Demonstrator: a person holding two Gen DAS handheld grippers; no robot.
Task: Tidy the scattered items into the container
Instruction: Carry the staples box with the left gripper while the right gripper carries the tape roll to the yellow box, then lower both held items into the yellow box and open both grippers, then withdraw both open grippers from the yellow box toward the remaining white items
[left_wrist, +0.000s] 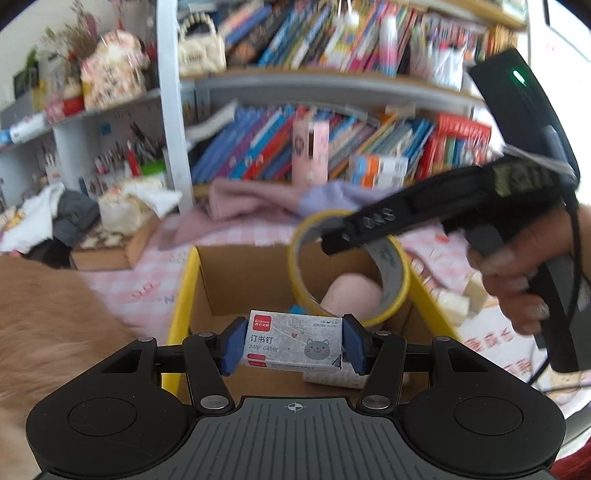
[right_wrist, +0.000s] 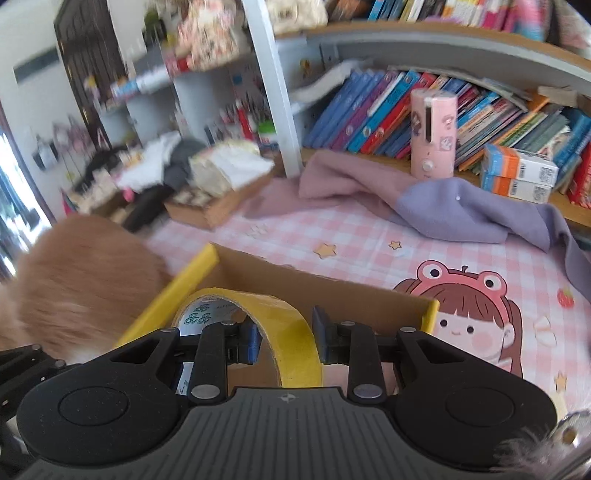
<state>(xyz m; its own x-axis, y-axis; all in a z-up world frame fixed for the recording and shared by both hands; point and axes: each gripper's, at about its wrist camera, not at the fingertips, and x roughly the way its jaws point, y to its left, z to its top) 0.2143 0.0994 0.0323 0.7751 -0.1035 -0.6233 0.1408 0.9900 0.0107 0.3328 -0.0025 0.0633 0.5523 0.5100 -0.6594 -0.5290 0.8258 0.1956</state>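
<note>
My left gripper (left_wrist: 293, 343) is shut on a small grey staple box (left_wrist: 293, 341) with a cat drawing, held above the near edge of the yellow-rimmed cardboard box (left_wrist: 184, 291). My right gripper (right_wrist: 284, 338) is shut on the wall of a yellow tape roll (right_wrist: 295, 332), one finger inside the ring, over the same box (right_wrist: 192, 275). In the left wrist view the right gripper (left_wrist: 332, 240) holds the tape roll (left_wrist: 391, 291) above the box's far right side. A pink soft item (left_wrist: 352, 295) lies inside the box.
An orange furry animal (right_wrist: 81, 280) lies close against the box's left side, also in the left wrist view (left_wrist: 55, 314). Pink and purple cloths (right_wrist: 443, 206) lie on the pink checked mat (right_wrist: 369, 236). A pink cylinder (right_wrist: 432, 133), bookshelves and a cluttered tray (right_wrist: 218, 199) stand behind.
</note>
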